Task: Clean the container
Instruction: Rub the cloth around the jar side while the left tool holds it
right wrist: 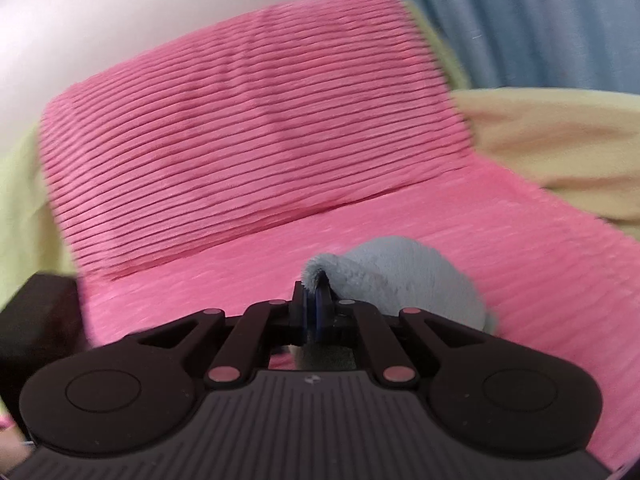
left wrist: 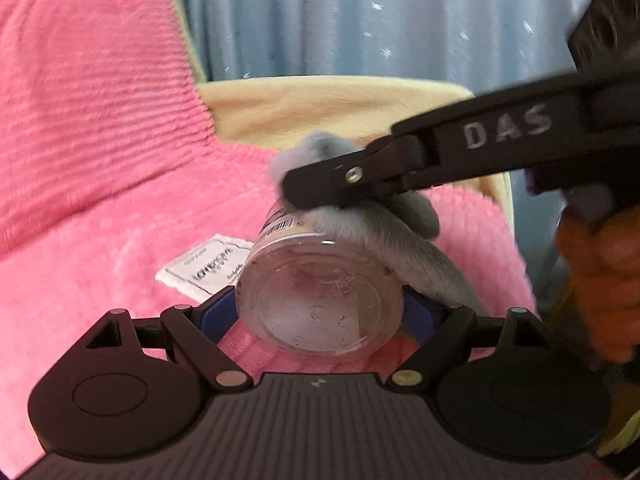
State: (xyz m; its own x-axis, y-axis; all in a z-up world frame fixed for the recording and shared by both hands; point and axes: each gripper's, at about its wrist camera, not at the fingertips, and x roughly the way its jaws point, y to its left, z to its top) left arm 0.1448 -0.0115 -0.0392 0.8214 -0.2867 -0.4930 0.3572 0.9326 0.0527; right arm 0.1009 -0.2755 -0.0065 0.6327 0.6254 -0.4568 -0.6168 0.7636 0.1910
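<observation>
A clear plastic container [left wrist: 320, 300] lies on its side, round base toward the camera, with my left gripper [left wrist: 320, 316] shut on it by its blue pads. A barcode label wraps its far end. My right gripper [left wrist: 316, 188] comes in from the right and is shut on a grey fluffy cloth [left wrist: 384, 236], which is pressed over the container's upper right side. In the right wrist view the right gripper [right wrist: 316, 312] pinches the grey cloth [right wrist: 400, 276] between blue pads; the container is hidden there.
A pink ribbed blanket [left wrist: 100, 140] covers the seat and backrest [right wrist: 240, 120] below and behind. A white paper tag [left wrist: 208, 268] lies on it left of the container. Cream fabric [left wrist: 320, 108] and a blue curtain [left wrist: 380, 16] lie beyond. A hand [left wrist: 600, 272] holds the right gripper.
</observation>
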